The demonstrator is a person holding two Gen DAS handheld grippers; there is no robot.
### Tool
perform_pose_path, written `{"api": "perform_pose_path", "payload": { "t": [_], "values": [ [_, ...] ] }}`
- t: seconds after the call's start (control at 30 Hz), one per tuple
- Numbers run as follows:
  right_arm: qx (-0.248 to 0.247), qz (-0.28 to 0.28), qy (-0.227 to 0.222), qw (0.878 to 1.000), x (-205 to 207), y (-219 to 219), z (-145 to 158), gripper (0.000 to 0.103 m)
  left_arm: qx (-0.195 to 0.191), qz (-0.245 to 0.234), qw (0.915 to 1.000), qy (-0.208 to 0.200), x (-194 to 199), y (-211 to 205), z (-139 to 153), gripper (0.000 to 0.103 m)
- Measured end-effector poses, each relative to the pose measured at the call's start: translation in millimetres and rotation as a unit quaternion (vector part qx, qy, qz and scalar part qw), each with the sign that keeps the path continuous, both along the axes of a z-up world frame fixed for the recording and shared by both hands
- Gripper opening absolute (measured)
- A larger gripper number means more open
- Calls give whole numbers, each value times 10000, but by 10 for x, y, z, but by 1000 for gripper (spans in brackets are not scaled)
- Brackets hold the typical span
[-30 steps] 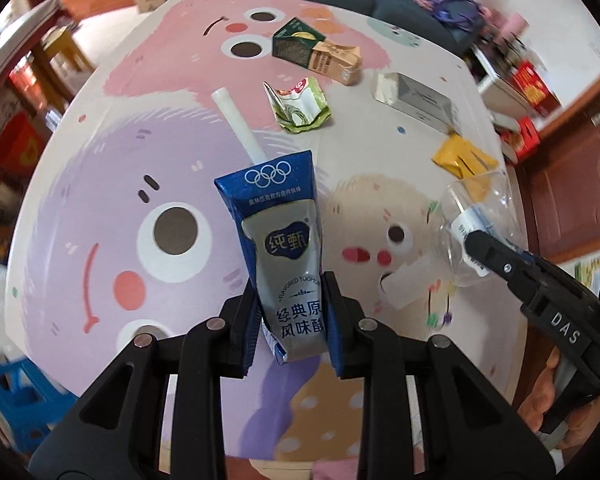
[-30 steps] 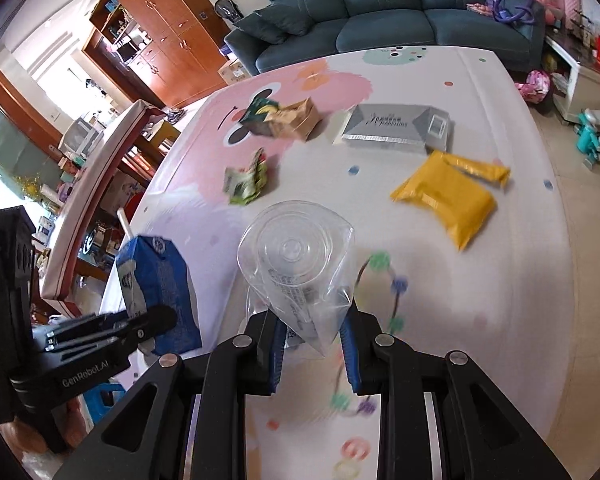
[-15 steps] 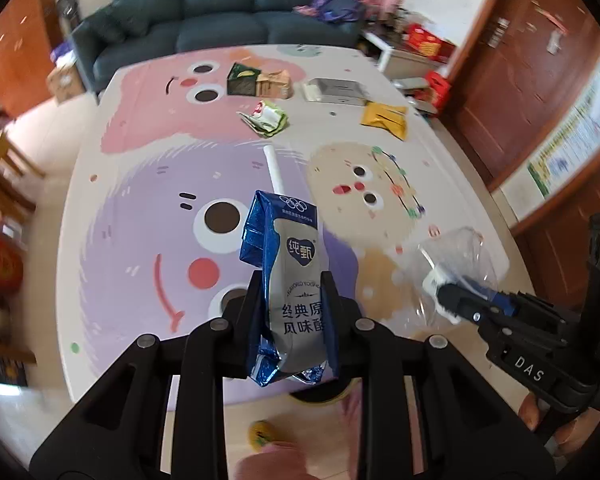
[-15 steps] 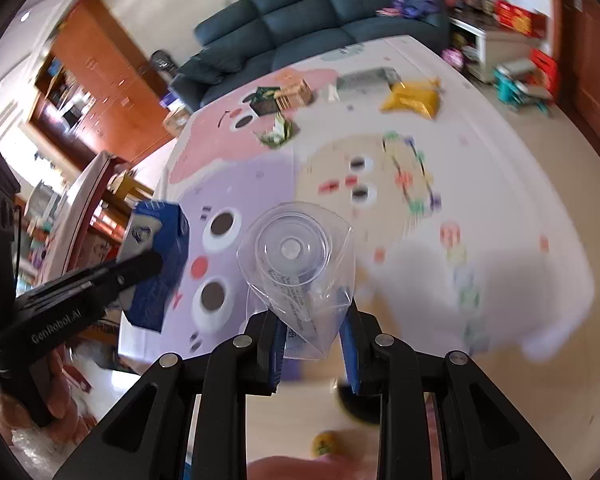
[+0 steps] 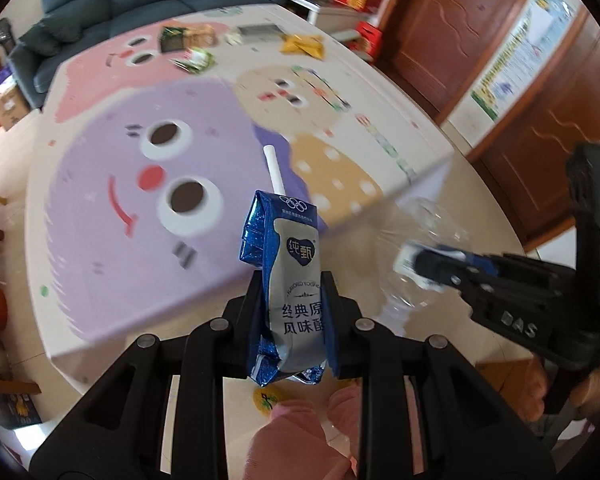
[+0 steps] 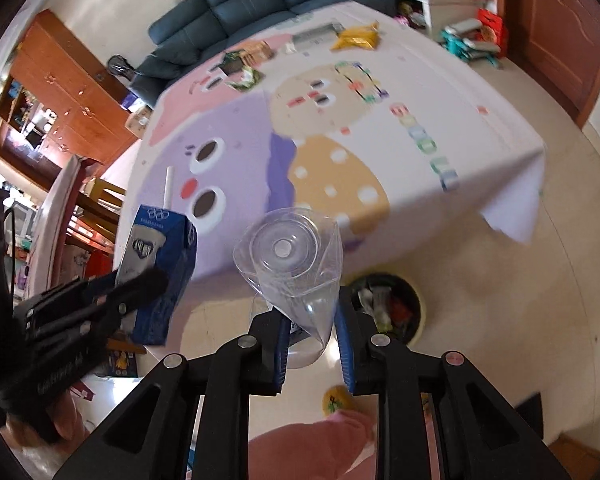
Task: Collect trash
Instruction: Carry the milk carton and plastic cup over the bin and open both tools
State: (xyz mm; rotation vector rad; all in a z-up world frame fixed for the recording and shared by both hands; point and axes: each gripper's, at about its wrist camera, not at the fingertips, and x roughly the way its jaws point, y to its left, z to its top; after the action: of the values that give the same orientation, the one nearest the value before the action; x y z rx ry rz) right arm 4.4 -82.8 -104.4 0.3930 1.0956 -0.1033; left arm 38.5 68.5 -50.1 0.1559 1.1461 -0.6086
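The floor (image 6: 500,280) between the near edge of the mat (image 6: 380,120) and the person's pink slippers (image 6: 320,436) lies open, so both loaded grippers hang in free air. The bin (image 6: 388,308) sits on that floor just beyond the right gripper (image 6: 312,344), its mouth uncovered but already partly filled. The crushed clear bottle (image 6: 296,264) in the jaws partly blocks the way down to it. To the left, the left gripper (image 6: 140,284) with its blue carton (image 6: 160,264) seems near but apart. Far litter on the mat is well clear.
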Motion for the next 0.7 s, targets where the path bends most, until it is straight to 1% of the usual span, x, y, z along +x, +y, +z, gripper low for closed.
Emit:
{"api": "perform_pose_path", "payload": {
  "t": [0.07, 0.17, 0.33, 0.4, 0.5, 0.53, 0.7],
  "values": [
    [28, -56, 112, 9999, -50, -45, -106, 21, 55, -155, 9998, 64, -140, -74, -110, 22],
    [62, -99, 333, 9994, -149, -106, -347, 21, 136, -304, 9991, 270, -320, -183, -334, 22],
    [164, -211, 642, 9976, -264, -259, -837, 21, 325, -376, 9971, 579, -559, -374, -856, 22],
    [231, -239, 769, 9965, -314, -340, -1130, 21, 389, -350, 9966, 633, -627, -453, -1133, 23],
    [267, -248, 908, 9952, -337, -439, -1546, 21, 428, -223, 9960, 749, -630, -550, -1572, 23],
    [273, -242, 961, 9947, -334, -480, -1732, 21, 436, -141, 9959, 785, -613, -590, -1775, 23],
    [285, -215, 1130, 9930, -222, -651, -2517, 21, 318, 105, 9969, 713, -478, -720, -2549, 23]
  ]
}}
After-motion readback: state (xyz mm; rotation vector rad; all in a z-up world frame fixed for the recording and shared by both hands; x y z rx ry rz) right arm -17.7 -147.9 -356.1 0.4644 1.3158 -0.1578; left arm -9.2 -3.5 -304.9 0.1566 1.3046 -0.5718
